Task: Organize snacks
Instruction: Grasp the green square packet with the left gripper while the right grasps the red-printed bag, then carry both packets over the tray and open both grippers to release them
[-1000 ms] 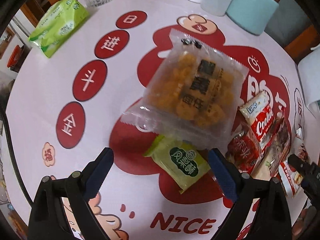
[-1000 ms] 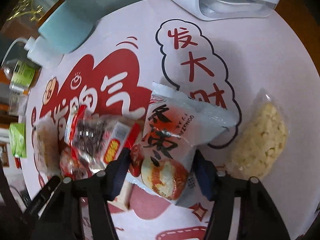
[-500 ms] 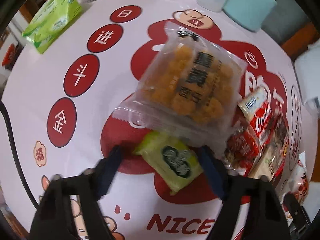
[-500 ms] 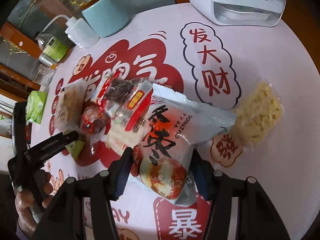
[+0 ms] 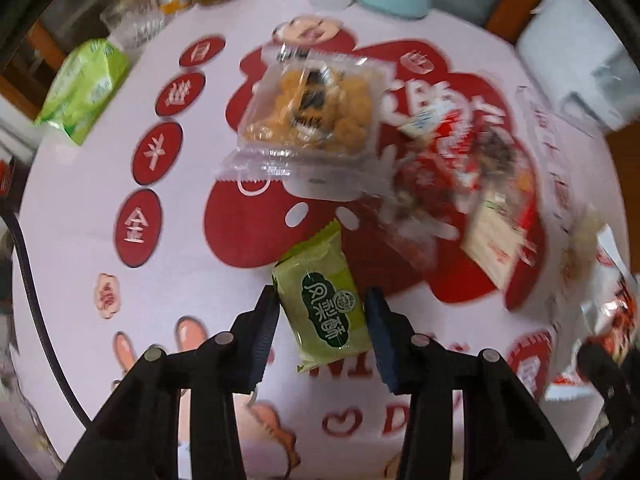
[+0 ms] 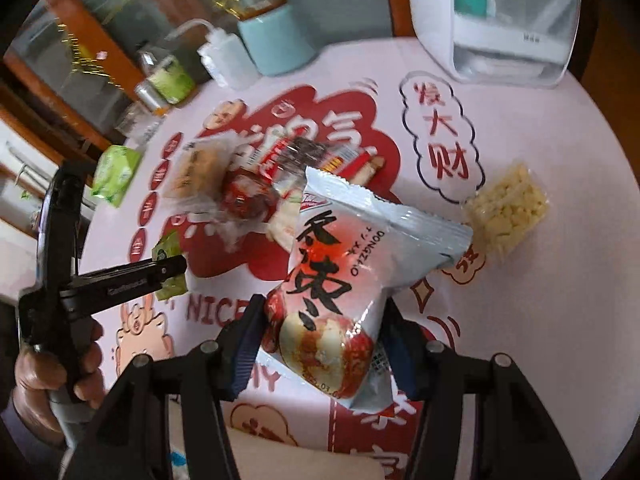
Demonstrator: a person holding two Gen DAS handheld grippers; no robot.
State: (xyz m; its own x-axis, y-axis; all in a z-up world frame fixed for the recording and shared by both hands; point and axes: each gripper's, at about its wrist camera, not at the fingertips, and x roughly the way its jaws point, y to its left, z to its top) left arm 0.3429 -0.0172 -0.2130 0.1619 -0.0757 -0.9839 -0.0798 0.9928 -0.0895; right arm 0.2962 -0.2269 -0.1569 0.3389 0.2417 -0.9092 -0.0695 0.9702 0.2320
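You have both hands loaded over the round table [image 6: 560,320] with its pink and red printed cloth, and the newest change is on your left: the left gripper [image 5: 322,322] stood wide open a second ago above the small green packet [image 5: 326,308], and its jaws have just been closing, so the packet now sits pinched between the blue pads and looks lifted clear of the cloth. That means one more snack is picked out of the spread and ready to go to the gathering spot. Your right gripper [image 6: 320,348] is narrow around the big pale-blue and red pouch [image 6: 352,280], holding it by its lower end, as it did in the earlier views, with the pouch now higher above the table. The pile of mixed wrappers [image 6: 280,176] lies in the middle of the red print, with the clear bag of orange puffs [image 5: 316,114] just beside it. The clear bag of pale yellow pieces [image 6: 506,210] lies apart at the right. The green packet is a flat, sealed pillow pack with a dark round label, uncrushed.
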